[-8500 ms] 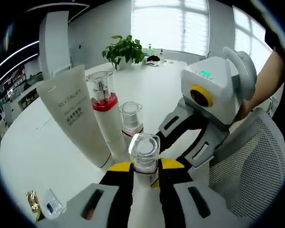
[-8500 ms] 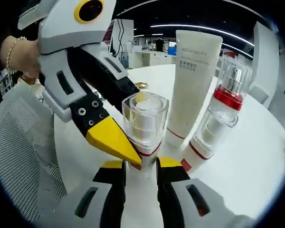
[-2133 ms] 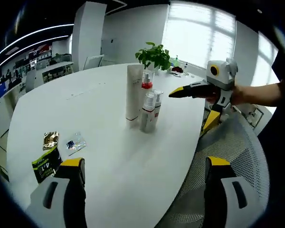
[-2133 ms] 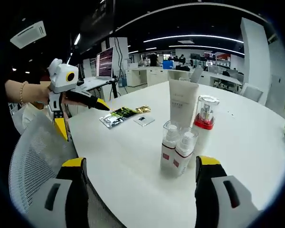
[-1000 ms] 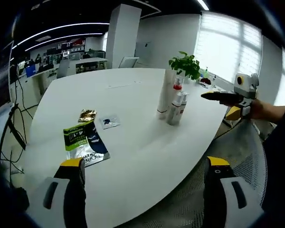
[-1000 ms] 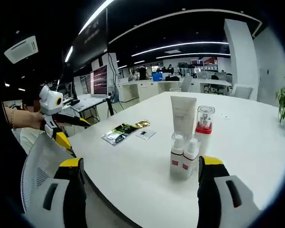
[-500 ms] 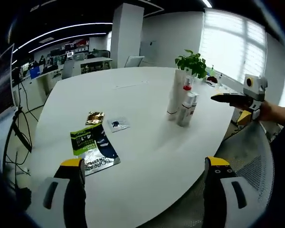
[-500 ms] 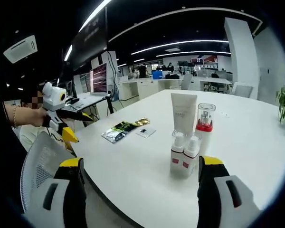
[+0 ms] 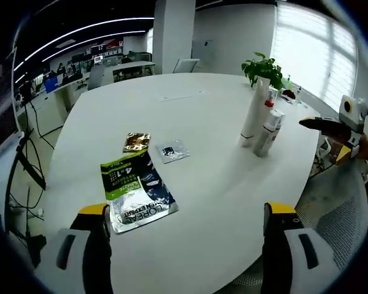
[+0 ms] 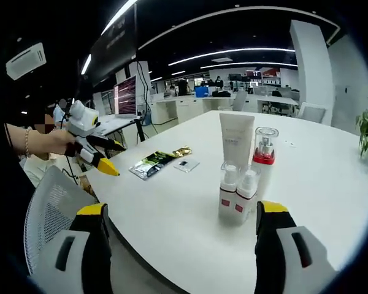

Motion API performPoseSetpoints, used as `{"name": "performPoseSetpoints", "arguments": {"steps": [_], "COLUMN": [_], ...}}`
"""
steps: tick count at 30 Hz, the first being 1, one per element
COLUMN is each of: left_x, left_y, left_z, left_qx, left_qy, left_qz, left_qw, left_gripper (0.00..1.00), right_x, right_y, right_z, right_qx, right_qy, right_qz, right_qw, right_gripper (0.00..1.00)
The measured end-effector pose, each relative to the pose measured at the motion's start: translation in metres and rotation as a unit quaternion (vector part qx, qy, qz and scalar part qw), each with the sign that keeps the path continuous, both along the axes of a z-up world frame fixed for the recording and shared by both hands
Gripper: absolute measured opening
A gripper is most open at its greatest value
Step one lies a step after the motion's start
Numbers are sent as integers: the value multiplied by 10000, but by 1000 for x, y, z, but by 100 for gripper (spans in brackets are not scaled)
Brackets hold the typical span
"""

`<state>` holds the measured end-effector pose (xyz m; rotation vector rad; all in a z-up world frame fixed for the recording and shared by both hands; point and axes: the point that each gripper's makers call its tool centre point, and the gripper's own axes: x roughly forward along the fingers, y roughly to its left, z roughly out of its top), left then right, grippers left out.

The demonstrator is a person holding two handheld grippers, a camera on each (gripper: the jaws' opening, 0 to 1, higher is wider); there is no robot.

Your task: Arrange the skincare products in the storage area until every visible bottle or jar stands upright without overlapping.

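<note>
Four skincare products stand upright in a tight cluster on the white table: a white tube, a clear pump bottle with a red collar and two small clear-capped bottles. In the left gripper view the same cluster sits far off at the right. My left gripper is open and empty, well back from the products. My right gripper is open and empty too, short of the small bottles. Each gripper shows in the other's view, hand-held: the left gripper, the right gripper.
A green and blue packet, a gold sachet and a small clear sachet lie flat on the table's left part. A potted plant stands behind the products. A grey mesh chair stands at the table's near edge.
Both grippers have let go of the small bottle, opened wide and drawn back from the cluster. The left gripper view has since swung left over the sachets.
</note>
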<state>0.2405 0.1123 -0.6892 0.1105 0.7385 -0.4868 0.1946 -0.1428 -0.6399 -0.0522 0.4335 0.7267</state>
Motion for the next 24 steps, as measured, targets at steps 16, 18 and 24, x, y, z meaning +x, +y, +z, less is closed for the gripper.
{"name": "performPoseSetpoints", "arguments": {"steps": [16,18,24], "left_x": [42,49,59], "left_y": [31,37,41], "left_z": [-47,-53,-61], "left_qx": [399,501,548], "left_qy": [581,634,818], "left_qz": [438,463,547], "left_qw": [9966,9957,9936], "left_gripper": [91,91,91], "right_x": [0,0,2], "right_y": [-4,-5,-8], "right_z": [-6,-6,-7], "right_qx": [-74,-56,-43], "right_qy": [152,169,198], "right_qz": [-115,-155,-256], "right_qw": [9998,9997,9995], "right_gripper": [97,98,98]}}
